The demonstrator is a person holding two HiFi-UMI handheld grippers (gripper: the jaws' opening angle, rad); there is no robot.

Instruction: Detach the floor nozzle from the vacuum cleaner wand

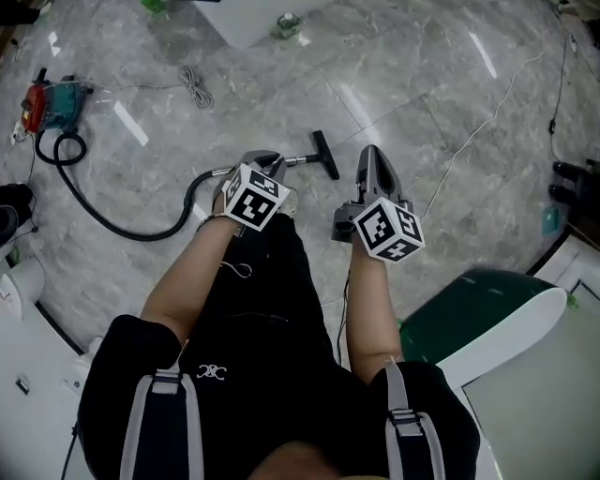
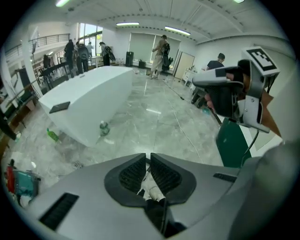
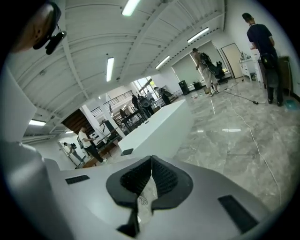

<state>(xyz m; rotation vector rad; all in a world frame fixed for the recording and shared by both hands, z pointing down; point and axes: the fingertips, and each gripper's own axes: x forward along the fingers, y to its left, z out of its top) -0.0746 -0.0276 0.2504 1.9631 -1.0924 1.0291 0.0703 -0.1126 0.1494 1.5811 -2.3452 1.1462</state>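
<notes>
Grippers: two, grey plastic, ribbed black pads (image 2: 133,174); left gripper (image 2: 147,159) and right gripper (image 3: 151,164) both pressed together.
Floor nozzle (image 1: 325,154): one, black, T-shaped.
Hose (image 1: 141,237): one, black, curved.

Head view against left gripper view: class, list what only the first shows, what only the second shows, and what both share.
Only the head view: the black T-shaped floor nozzle on its thin metal wand, and the curved black hose. Only the left gripper view: standing people far off, ceiling strip lights, and the left tool's pads pressed shut. Both: the grey marble floor, the red-and-teal vacuum cleaner body, the long white counter, and the right tool with its marker cube.
</notes>
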